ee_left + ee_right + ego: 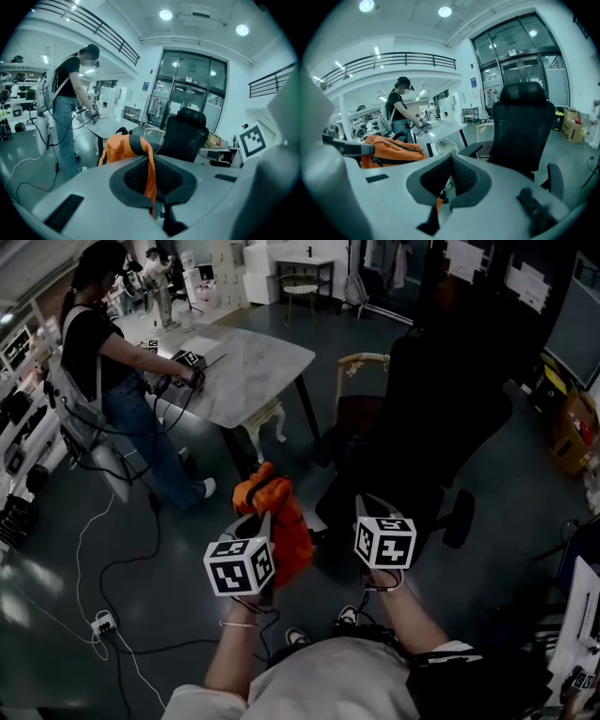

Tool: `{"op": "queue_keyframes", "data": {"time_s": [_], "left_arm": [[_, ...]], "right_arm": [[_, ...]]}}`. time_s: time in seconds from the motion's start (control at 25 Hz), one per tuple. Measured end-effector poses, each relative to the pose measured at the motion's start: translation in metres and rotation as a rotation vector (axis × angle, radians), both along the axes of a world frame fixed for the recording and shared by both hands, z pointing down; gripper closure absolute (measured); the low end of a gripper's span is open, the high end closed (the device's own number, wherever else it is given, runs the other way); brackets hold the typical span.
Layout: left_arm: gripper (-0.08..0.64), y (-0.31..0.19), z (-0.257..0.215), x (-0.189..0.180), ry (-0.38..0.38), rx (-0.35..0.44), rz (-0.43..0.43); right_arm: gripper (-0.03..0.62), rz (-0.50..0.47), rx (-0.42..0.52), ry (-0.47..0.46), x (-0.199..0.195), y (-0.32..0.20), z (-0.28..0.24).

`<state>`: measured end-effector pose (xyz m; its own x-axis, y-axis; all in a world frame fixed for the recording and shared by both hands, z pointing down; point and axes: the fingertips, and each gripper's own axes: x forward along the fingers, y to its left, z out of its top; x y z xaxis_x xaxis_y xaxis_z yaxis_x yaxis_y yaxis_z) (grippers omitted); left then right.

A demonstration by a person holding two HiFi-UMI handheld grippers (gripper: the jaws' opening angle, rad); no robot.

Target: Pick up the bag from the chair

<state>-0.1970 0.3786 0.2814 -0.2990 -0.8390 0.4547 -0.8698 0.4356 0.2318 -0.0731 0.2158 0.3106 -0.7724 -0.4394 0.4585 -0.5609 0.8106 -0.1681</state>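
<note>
The bag (281, 517) is matt orange cloth; the chair (441, 409) matt black; the tabletop (253, 367) smooth, pale, stone-like; the floor (56, 559) glossy.

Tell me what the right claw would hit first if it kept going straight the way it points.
Most likely the black office chair: its near armrest lies just beyond the right claw. Depth is unclear, so this is a guess.

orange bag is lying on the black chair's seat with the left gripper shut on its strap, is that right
Not on the seat. The head view shows the orange bag hanging from the left gripper, beside the black chair. The left gripper is indeed shut on its strap.
</note>
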Motion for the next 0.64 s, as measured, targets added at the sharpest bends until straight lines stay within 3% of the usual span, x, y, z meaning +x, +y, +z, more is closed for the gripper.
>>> {"op": "queue_keyframes", "data": {"time_s": [0.64], "left_arm": [[0.534, -0.013, 0.006, 0.006, 0.006, -0.020, 0.036]], "right_arm": [[0.560, 0.012, 0.024, 0.023, 0.006, -0.009, -0.001]]}}
